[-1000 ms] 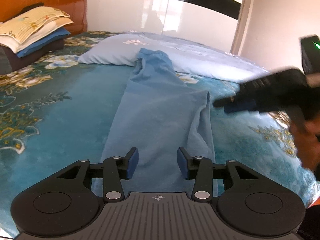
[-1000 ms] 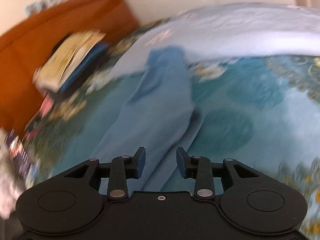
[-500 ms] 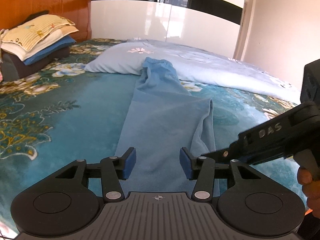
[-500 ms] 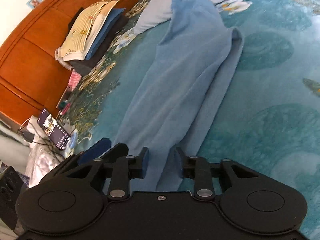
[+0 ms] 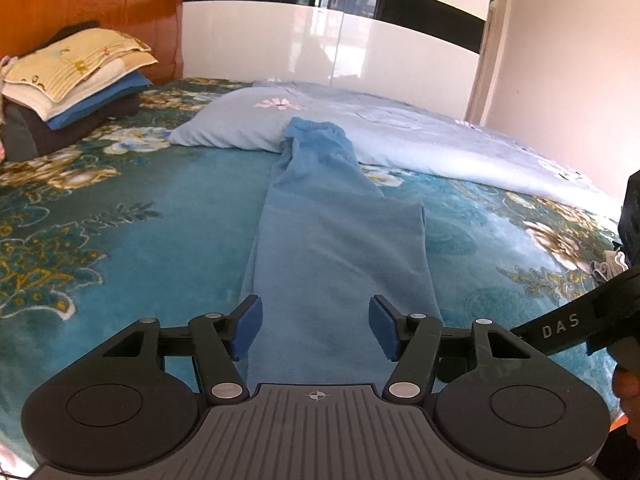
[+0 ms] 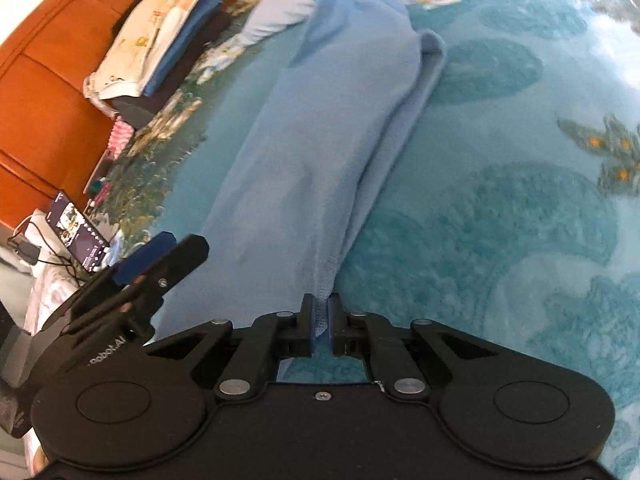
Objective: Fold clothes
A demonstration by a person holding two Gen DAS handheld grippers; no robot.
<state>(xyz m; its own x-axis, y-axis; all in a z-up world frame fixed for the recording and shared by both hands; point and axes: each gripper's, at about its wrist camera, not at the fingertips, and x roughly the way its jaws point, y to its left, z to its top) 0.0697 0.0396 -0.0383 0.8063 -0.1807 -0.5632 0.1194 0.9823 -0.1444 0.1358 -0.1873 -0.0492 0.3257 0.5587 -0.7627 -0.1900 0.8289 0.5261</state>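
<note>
Jaws of the right gripper (image 6: pixel 320 322) have just closed, pinching the blue trousers' (image 6: pixel 320 128) near hem; left gripper (image 5: pixel 316 328) has just been widening, empty over the cloth, so lifting for a fold looks next

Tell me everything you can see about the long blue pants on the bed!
The blue pants look soft and fleecy, folded lengthwise so one leg lies over the other. They stretch flat along the teal flowery bedspread, and the darker far end rests against the pale blue quilt. The right gripper is shut on the near edge. The left gripper hangs open over the near end.
</note>
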